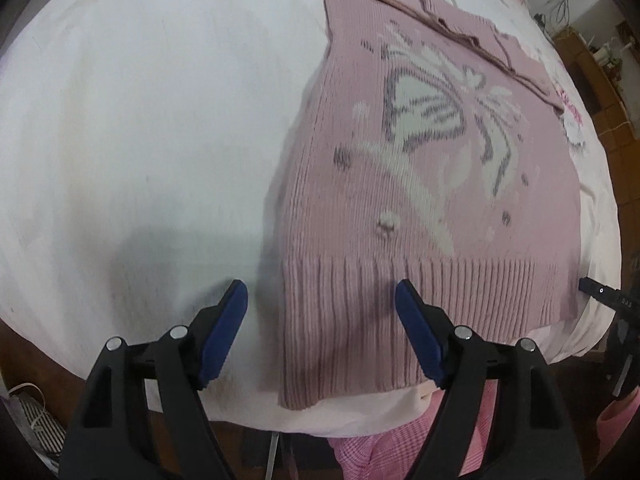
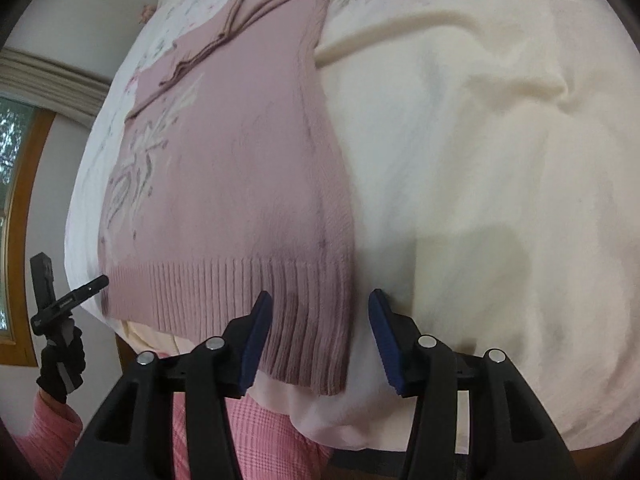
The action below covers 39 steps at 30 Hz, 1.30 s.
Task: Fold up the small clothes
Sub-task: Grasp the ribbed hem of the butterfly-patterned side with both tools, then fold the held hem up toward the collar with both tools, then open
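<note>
1. Pink knit sweater (image 1: 432, 184) lies flat on a white sheet (image 1: 140, 140), hem nearest, neck end far. Sleeves look folded in across the upper body.
2. White & grey bow pattern (image 1: 436, 120) knitted on the front; a small pom-pom (image 1: 387, 225) sits just below it, above the ribbed hem (image 1: 400, 312).
3. Left wrist view: left gripper (image 1: 322, 304) spread wide, blue pads (image 1: 224, 332) apart, nothing pinched. It hangs over the near left corner of the hem; left pad is over bare sheet, right pad over the ribbing. Can't tell if the tips touch the cloth.
4. Right wrist view: right gripper (image 2: 320, 312) also spread, nothing between its blue pads (image 2: 256, 344). It sits at the near right corner of the sweater (image 2: 240, 184); left pad over the ribbed hem (image 2: 224, 300), right pad over the cream sheet (image 2: 480, 160).
5. Same view, far left: the other gripper (image 2: 90, 284) shows w/ a black-gloved hand (image 2: 62, 364) on its handle and a pink sleeve (image 2: 48, 424) below.
6. Pink checked clothing (image 2: 264, 436) of the person shows under the near edge of the bed.
7. Window w/ wooden frame (image 2: 16, 200) at left of the right wrist view.
</note>
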Each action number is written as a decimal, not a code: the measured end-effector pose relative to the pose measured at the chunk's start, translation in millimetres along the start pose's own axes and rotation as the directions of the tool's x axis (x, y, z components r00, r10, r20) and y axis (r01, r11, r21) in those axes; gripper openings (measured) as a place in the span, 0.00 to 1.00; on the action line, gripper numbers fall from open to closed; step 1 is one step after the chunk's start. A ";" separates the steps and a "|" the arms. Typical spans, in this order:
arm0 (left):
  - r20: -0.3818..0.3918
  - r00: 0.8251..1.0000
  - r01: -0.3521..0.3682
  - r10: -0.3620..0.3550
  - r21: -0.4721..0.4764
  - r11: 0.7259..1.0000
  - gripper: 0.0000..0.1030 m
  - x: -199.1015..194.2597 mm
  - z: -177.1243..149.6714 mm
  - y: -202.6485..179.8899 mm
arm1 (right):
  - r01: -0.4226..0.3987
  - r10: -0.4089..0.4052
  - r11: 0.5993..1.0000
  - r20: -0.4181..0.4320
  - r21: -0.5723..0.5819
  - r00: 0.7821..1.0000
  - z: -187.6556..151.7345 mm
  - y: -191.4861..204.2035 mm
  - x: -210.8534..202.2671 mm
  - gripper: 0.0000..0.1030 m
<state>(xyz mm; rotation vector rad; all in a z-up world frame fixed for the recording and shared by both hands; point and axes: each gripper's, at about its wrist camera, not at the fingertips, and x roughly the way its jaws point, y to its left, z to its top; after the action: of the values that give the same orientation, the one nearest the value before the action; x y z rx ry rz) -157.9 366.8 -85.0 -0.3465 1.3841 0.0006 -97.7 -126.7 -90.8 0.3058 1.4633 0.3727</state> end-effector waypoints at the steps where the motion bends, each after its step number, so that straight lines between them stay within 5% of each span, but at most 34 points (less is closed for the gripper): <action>1: -0.002 1.000 0.003 -0.003 0.001 1.000 0.74 0.0 -1.8 -0.1 | -0.003 0.003 1.000 -0.005 -0.005 1.000 -1.3 -0.7 0.2 0.49; 11: -0.036 0.997 0.070 -0.070 -0.011 0.997 0.74 0.0 -17.3 -2.3 | -0.068 0.068 0.998 -0.034 0.005 0.997 -13.1 1.7 8.9 0.50; 18: -0.027 0.993 0.110 -0.111 -0.041 0.993 0.51 2.5 -16.1 -2.2 | -0.082 0.082 0.997 -0.042 -0.008 0.996 -14.8 4.2 8.9 0.44; 29: -0.033 0.992 0.122 -0.123 -0.044 0.992 0.48 6.0 -15.6 0.1 | -0.075 0.073 0.997 -0.082 -0.016 0.994 -14.1 2.2 20.1 0.41; 34: -0.020 0.992 0.126 -0.127 -0.048 0.991 0.25 1.9 -15.5 -3.0 | -0.093 0.091 0.996 -0.086 -0.017 0.992 -15.7 1.1 17.8 0.11; 39: 0.013 0.984 0.178 -0.178 -0.053 0.983 0.13 -10.8 -11.5 -7.7 | -0.164 0.163 0.986 -0.064 -0.019 0.985 -12.1 5.8 3.8 0.10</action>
<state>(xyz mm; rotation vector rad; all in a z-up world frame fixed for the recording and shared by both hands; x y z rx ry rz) -169.5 358.9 -74.4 -0.5139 1.3427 -0.1085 -109.8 -120.2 -92.8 0.3994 1.4979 0.5362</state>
